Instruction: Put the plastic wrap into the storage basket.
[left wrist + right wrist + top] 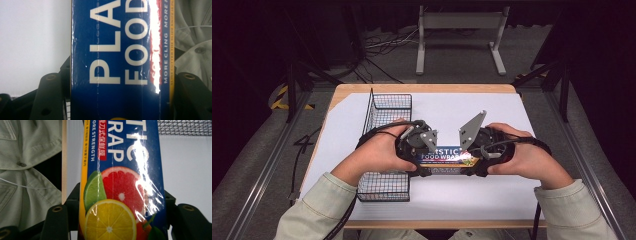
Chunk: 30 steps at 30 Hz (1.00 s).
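On the white table sheet in the high view, a long blue cardboard box of plastic food wrap lies crosswise between the left gripper and right gripper, one at each end. A black wire-mesh basket stands just beside the left hand.

Left gripper view: glossy film-wrapped box with white lettering sits clamped between both black jaws.

Right gripper view: the box, printed with citrus slices, is likewise clamped; basket mesh shows beyond.

Blue plastic food wrap box lies lengthwise, gripped at both ends.
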### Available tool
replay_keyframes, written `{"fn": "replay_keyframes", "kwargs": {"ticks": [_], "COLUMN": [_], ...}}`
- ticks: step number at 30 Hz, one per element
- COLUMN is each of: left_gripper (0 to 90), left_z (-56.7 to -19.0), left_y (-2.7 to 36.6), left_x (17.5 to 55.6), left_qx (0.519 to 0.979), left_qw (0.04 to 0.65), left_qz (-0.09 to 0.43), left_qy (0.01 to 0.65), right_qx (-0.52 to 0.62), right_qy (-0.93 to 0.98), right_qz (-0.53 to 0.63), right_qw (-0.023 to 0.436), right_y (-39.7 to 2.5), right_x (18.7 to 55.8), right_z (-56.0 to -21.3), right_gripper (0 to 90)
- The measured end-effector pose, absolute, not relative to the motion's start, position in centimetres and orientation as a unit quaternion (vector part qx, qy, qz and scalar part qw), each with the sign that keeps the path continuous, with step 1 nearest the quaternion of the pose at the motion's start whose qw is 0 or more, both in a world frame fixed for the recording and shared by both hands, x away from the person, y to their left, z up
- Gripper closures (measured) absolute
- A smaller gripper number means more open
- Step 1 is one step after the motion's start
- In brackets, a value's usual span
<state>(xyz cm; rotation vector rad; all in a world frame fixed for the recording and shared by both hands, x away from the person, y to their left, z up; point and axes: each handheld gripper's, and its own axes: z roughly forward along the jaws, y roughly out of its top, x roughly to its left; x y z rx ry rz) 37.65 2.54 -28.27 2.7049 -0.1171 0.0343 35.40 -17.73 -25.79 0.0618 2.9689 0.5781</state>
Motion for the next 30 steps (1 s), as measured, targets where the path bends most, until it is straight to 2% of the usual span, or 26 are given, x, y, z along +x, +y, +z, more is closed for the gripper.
{"fn": "replay_keyframes", "kwargs": {"ticks": [7,11,17,23,30], "left_gripper": [39.5,39.6,39.3,39.4,39.8], "left_z": [-28.2,-27.9,-27.8,-28.4,-28.8], "left_y": [1.9,1.8,2.2,2.6,4.1], "left_x": [36.9,36.9,37.5,38.1,38.7], "left_qx": [0.977,0.977,0.976,0.976,0.963], "left_qw": [0.21,0.206,0.208,0.207,0.24], "left_qz": [0.04,0.049,0.055,0.051,0.044], "left_qy": [-0.027,-0.018,0.016,0.047,0.118], "right_qx": [0.02,0.026,0.06,0.101,0.16], "right_qy": [0.977,0.966,0.942,0.914,0.884], "right_qz": [0.205,0.251,0.324,0.382,0.415], "right_qw": [0.057,0.051,0.06,0.094,0.145], "right_y": [-18.5,-19.7,-21.7,-23.8,-25.8], "right_x": [35.8,36.1,36.8,36.9,37.1], "right_z": [-26.0,-25.6,-24.3,-23.1,-22.8], "right_gripper": [37.9,28.4,27.2,26.7,27.6]}}
